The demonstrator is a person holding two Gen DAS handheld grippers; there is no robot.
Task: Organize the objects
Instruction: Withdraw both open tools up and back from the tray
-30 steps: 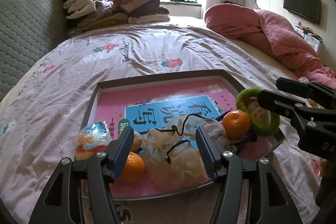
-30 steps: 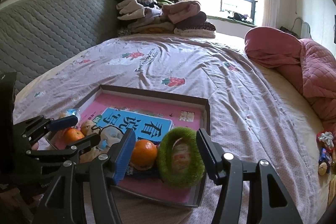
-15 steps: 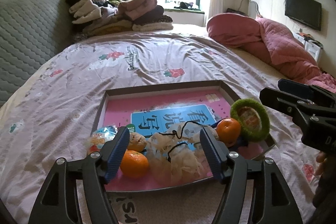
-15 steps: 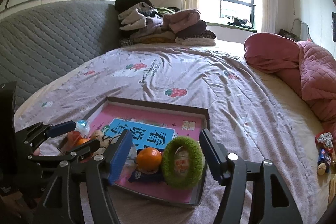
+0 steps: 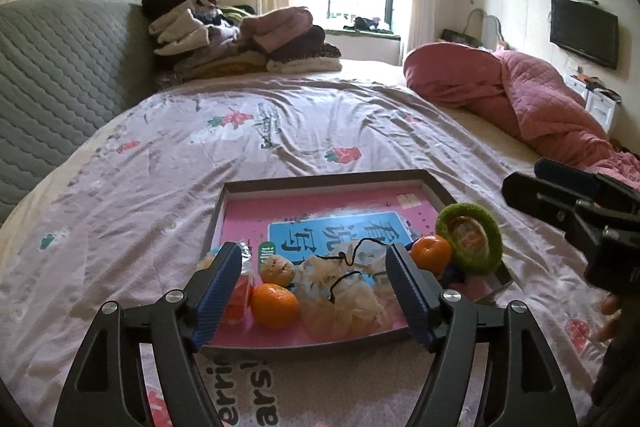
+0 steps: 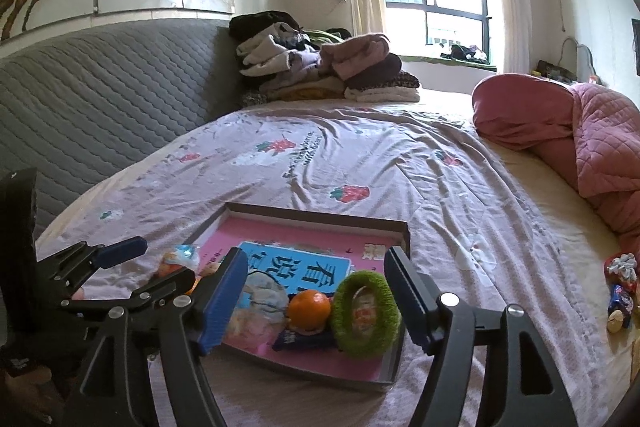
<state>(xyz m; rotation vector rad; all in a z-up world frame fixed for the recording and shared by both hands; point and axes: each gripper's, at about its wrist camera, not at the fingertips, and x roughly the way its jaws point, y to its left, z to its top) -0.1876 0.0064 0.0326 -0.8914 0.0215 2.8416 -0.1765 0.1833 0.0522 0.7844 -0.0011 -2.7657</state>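
We see the shallow tray [image 5: 434, 183] lying on the bedsheet [image 5: 280, 131], lower centre of both views. On its pink book [image 5: 320, 203] sit two oranges [image 5: 275, 306], a mesh bag [image 5: 352, 295] and, at the tray's right end, a green fuzzy ring [image 5: 469, 239] [image 6: 365, 311]. Left gripper [image 5: 316, 291]: jaws opening, nothing between the pads, nothing held. Right gripper [image 6: 316, 297]: jaws likewise opening, empty, above the tray's near edge. We note folded clothes [image 6: 320, 71] at upper centre.
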